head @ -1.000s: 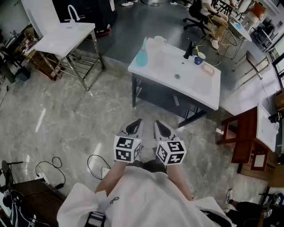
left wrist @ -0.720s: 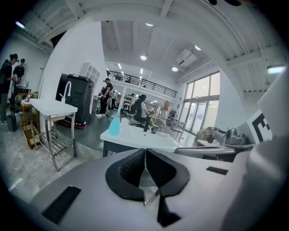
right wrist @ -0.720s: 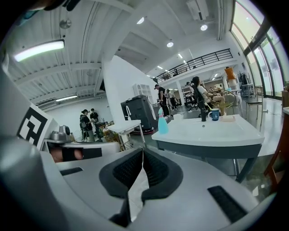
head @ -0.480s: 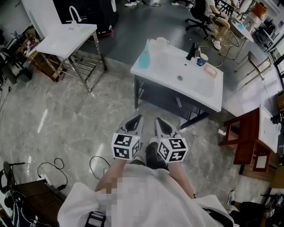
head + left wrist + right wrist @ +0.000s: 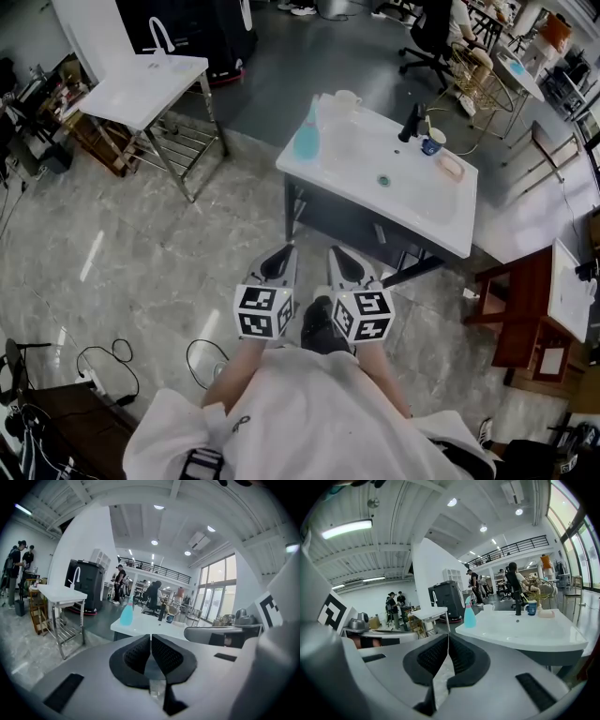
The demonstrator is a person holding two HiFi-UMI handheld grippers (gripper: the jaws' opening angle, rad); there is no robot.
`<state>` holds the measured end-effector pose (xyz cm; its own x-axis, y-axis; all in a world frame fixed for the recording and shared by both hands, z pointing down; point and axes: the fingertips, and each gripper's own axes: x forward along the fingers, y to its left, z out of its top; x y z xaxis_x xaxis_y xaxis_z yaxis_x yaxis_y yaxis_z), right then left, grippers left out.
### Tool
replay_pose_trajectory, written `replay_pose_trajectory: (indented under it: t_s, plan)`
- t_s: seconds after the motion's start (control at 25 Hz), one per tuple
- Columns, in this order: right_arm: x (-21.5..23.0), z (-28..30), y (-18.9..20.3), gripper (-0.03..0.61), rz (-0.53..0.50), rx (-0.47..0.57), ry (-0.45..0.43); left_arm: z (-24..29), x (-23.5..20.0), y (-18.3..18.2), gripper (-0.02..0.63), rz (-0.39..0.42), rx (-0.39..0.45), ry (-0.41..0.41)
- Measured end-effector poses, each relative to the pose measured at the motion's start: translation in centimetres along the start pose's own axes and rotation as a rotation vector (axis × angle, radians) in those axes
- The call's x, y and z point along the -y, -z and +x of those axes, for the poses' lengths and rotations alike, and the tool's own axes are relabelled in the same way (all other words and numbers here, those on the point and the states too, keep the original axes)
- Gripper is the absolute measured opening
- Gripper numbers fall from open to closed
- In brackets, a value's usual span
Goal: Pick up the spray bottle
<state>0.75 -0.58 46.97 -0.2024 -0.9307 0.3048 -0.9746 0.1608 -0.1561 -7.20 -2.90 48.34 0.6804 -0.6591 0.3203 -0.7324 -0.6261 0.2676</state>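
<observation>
The spray bottle (image 5: pixel 307 137), pale blue with a white head, stands upright at the near left corner of a white sink counter (image 5: pixel 356 192). It shows too in the left gripper view as the bottle (image 5: pixel 126 613) and in the right gripper view as the bottle (image 5: pixel 469 613). My left gripper (image 5: pixel 284 255) and right gripper (image 5: pixel 338 255) are side by side over the floor, well short of the counter. Both are shut with nothing between the jaws: left gripper (image 5: pixel 151 636), right gripper (image 5: pixel 448 636).
On the counter stand a white cup (image 5: pixel 346 97), a black tap (image 5: pixel 410 122), a blue mug (image 5: pixel 431 145) and a soap dish (image 5: pixel 451 167). A second white table (image 5: pixel 131 89) stands at the left. Cables (image 5: pixel 112 356) lie on the floor. A red-brown cabinet (image 5: pixel 525 309) is at the right.
The counter and bottle have shifted a little lower and rightward in the head view. Both grippers stay shut, side by side.
</observation>
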Motion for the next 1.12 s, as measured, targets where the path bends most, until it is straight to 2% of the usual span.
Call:
replay_pose_trajectory:
  t_s: [0.16, 0.36, 0.52, 0.6, 0.76, 1.12]
  plan:
    - [1.6, 2.4, -1.3, 0.028, -0.051, -0.005, -0.013, 2.3, -0.5, -1.0, 0.032, -0.005, 0.003, -0.009]
    - [3.4, 5.5, -2.7, 0.029, -0.042, -0.004, -0.052, 5.6, -0.5, -2.0, 0.032, -0.059, 0.007, 0.032]
    - [5.6, 7.8, -3.8, 0.029, -0.045, -0.008, -0.061, 7.9, -1.7, -2.9, 0.032, -0.031, -0.019, -0.046]
    - [6.3, 9.0, -4.5, 0.029, -0.048, -0.009, -0.074, 8.8, -2.4, -3.6, 0.032, -0.045, -0.017, -0.073]
    - [7.6, 10.9, -5.8, 0.029, -0.152, -0.013, -0.093, 11.0, -3.0, -4.9, 0.032, -0.107, 0.002, -0.084]
    - [10.6, 15.4, -7.5, 0.029, -0.152, -0.021, -0.157, 15.9, -4.5, -6.2, 0.032, -0.122, 0.008, -0.155]
